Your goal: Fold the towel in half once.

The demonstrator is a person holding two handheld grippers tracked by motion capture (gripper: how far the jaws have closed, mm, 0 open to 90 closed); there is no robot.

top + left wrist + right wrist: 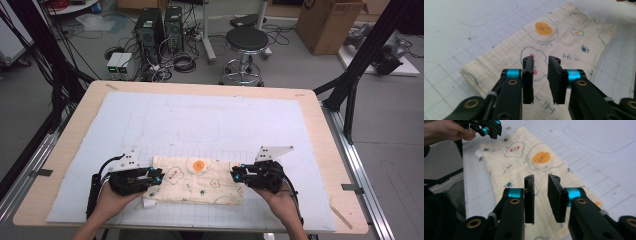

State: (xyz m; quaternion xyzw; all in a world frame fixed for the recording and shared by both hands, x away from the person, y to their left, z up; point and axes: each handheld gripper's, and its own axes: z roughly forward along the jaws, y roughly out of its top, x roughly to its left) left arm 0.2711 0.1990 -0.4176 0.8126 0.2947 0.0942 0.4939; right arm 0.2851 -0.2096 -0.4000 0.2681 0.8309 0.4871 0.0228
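Observation:
A folded cream cloth (200,181) printed with fried eggs and small cartoons lies flat on the white gridded mat (200,120) near the table's front edge. My left gripper (159,176) hovers at the cloth's left end, jaws open a small way with nothing between them. In the left gripper view, the left gripper (541,58) stands above the cloth (564,37). My right gripper (235,175) hovers at the cloth's right end, also open and holding nothing. In the right gripper view, the right gripper (541,177) stands over the cloth (524,162), and the left gripper (491,131) appears farther off in a hand.
A white tag (148,203) sticks out at the cloth's front left corner. The mat covers most of the wooden table (325,130). Behind the table on the floor stand a black stool (246,42), computer towers (155,30) with cables, and a cardboard box (327,22).

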